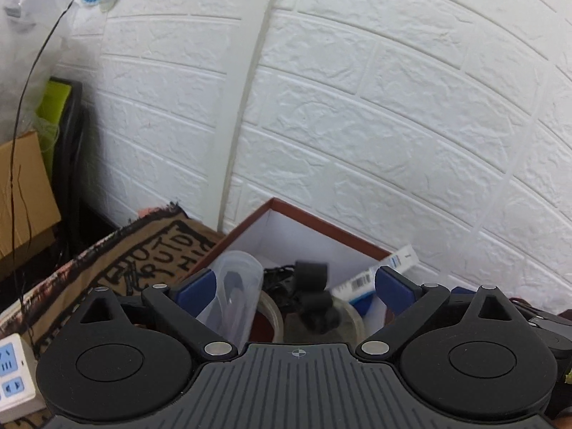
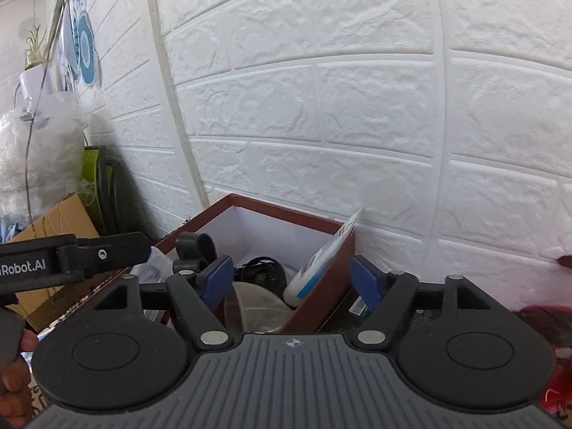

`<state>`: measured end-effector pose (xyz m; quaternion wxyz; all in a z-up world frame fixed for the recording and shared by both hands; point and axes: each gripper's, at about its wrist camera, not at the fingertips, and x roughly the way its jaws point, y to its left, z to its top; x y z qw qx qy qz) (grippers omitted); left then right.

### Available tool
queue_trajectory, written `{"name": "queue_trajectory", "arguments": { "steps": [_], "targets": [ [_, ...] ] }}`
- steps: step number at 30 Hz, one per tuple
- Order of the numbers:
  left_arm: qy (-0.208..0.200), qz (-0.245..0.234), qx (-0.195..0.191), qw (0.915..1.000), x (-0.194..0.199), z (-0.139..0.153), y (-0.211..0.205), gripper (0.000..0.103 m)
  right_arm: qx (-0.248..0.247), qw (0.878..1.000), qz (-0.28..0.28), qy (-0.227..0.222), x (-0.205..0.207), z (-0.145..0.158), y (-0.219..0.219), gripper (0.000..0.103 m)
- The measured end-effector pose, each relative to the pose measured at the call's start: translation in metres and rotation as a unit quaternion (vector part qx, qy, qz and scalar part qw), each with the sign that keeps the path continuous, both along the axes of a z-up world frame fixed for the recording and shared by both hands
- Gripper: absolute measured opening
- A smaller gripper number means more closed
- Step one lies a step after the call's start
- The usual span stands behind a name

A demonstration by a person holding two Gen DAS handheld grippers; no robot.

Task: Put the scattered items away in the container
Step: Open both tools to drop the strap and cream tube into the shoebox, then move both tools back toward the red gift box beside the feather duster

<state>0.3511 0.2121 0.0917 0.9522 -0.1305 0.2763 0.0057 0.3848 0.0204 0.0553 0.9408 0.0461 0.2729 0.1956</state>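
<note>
**Both claws wide open over the filled box**

While both claws hang over the red-brown box (image 1: 361, 241), neither has hold of anything. The left claw (image 1: 291, 284) stands spread wide, its blue pads (image 1: 195, 287) apart above the box contents. The right claw (image 2: 291, 279) is also wide open, straddling the box's near right wall (image 2: 318, 293).

Inside the white-lined box lie a clear plastic container (image 1: 236, 293), a roll of clear tape (image 1: 271, 316), a tangle of black cable (image 2: 262, 271), a black clip-shaped part (image 1: 312, 295) and a white-and-blue tube (image 2: 314, 268) leaning on the right rim; the tube carries a barcode, its lettering too small to read.

In the right wrist view the left tool's arm (image 2: 71, 259) shows "Robot.AI". A printed mat (image 1: 143, 261) left of the box bears bold black lettering that I cannot read. A white power strip (image 1: 12, 371) sits at the left edge.
</note>
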Motion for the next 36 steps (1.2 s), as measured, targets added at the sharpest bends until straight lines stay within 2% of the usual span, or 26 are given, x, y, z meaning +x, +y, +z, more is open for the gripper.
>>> {"name": "queue_trajectory", "arguments": {
  "steps": [1, 5, 15, 20, 24, 31, 36],
  "targets": [
    [0.0, 0.005, 0.007, 1.0, -0.004, 0.001, -0.003, 0.103, -0.002, 1.0, 0.002, -0.003, -0.005, 0.002, 0.0, 0.09],
    [-0.007, 0.002, 0.022, 0.9997, -0.021, 0.008, -0.013, 0.103, -0.023, 1.0, 0.004, -0.014, -0.022, 0.01, 0.0, 0.091],
    [-0.019, -0.015, 0.042, 0.9988, -0.059, 0.025, -0.049, 0.103, -0.025, 1.0, -0.005, -0.017, -0.059, 0.026, -0.032, 0.096],
    [-0.018, -0.028, 0.044, 0.9985, -0.083, 0.023, -0.073, 0.103, -0.022, 1.0, -0.013, -0.016, -0.084, 0.029, -0.055, 0.099],
    [-0.016, -0.046, 0.039, 0.9981, -0.11, 0.002, -0.099, 0.103, -0.012, 1.0, -0.019, -0.008, -0.115, 0.017, -0.081, 0.101],
    [0.031, -0.09, 0.028, 0.9951, -0.134, -0.06, -0.153, 0.103, -0.04, 0.998, -0.031, 0.021, -0.162, -0.032, -0.133, 0.101],
    [0.051, -0.125, 0.051, 0.9895, -0.134, -0.089, -0.193, 0.103, -0.057, 0.996, -0.053, 0.045, -0.182, -0.064, -0.169, 0.101]
  ]
}}
